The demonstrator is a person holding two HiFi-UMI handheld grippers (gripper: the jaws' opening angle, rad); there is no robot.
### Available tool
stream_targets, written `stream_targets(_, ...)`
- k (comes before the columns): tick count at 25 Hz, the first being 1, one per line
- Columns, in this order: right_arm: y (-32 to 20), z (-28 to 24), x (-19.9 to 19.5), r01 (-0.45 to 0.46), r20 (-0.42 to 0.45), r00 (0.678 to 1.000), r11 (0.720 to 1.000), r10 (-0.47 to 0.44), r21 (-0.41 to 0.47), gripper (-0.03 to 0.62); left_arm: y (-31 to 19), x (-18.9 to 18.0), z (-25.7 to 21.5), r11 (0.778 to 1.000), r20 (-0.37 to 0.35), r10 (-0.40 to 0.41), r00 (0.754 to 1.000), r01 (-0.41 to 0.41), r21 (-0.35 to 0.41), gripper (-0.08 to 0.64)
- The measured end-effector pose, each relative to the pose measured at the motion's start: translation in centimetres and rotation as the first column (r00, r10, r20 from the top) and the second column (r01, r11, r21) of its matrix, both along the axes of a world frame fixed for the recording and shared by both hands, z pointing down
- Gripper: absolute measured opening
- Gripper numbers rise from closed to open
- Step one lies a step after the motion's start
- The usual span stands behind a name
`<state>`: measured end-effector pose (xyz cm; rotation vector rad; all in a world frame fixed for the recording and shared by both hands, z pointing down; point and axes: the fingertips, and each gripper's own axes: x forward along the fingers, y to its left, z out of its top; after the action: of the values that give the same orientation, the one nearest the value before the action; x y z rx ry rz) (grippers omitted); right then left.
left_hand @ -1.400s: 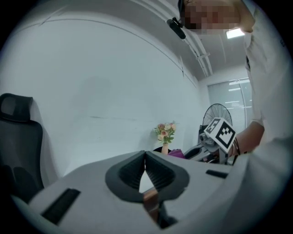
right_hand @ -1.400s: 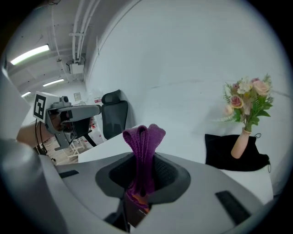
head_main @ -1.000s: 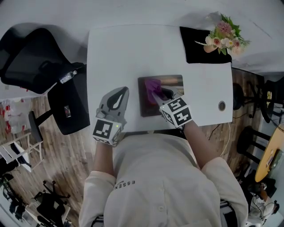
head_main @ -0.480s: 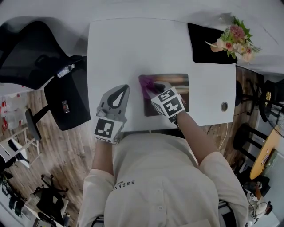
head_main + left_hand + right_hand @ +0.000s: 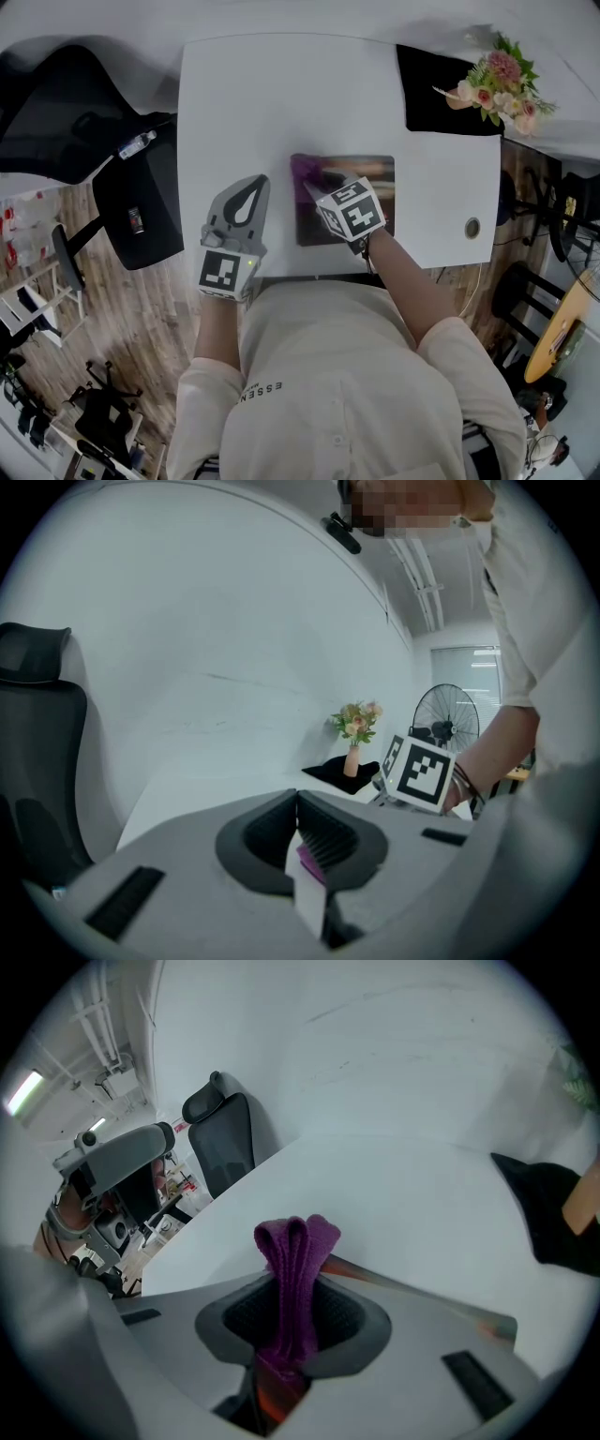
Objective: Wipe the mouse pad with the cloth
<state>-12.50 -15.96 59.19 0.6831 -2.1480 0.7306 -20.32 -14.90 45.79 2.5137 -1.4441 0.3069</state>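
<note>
My right gripper [image 5: 287,1290] clamps the cloth [image 5: 298,1241] by the mouse pad's [image 5: 375,176] left edge, wide table [image 5: 394,1185] ahead; my left gripper [image 5: 298,806] sits closed, empty.

Folded purple cloth [image 5: 306,172] lies on dark mouse pad [image 5: 312,227]

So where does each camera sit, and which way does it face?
Head view: on the person's head, facing steeply down at the table and mouse pad; shows torso, forearms, left gripper, right gripper.
Left gripper view: on that gripper, facing across the table to the flowers; shows its shut jaws, the right wrist.
Right gripper view: on that gripper, facing an office chair; shows its jaws shut on the cloth.
Shared: head and left gripper views both show the flowers.
</note>
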Motion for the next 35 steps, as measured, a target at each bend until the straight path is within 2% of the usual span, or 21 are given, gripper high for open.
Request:
stream_targets(6, -0.2, 0.1, 2.2, -0.034, 0.025, 0.999, 0.999, 0.035, -0.031, 0.095, 0.0, 2.3, -0.1, 1.000, 0.021, 0.020, 1.000, -0.020, 0.010, 0.003)
stream_targets(10, -0.5, 0.2, 4.1, -0.065, 0.044, 0.997, 0.996, 0.068, -0.053, 0.096, -0.1, 3.7, 0.0, 1.000, 0.016, 0.005, 1.000, -0.005, -0.010, 0.003)
stream_targets(17, -0.9, 0.3, 8.0, -0.083, 0.037, 0.996, 0.995, 0.085, -0.048, 0.097, -0.2, 6.8, 0.0, 0.999, 0.051, 0.028, 0.998, -0.029, 0.022, 0.003)
stream_targets(21, -1.3, 0.4, 10.2, -0.090, 0.036, 0.995, 0.995, 0.092, -0.044, 0.098, -0.2, 8.9, 0.3, 0.999, 0.057, 0.031, 0.998, -0.032, 0.014, 0.003)
stream_targets(35, -2.2, 0.5, 16.6, -0.097, 0.027, 0.995, 0.995, 0.098, -0.027, 0.101, -0.1, 14.0, 0.2, 1.000, 0.061, -0.007, 0.998, 0.007, -0.001, 0.003)
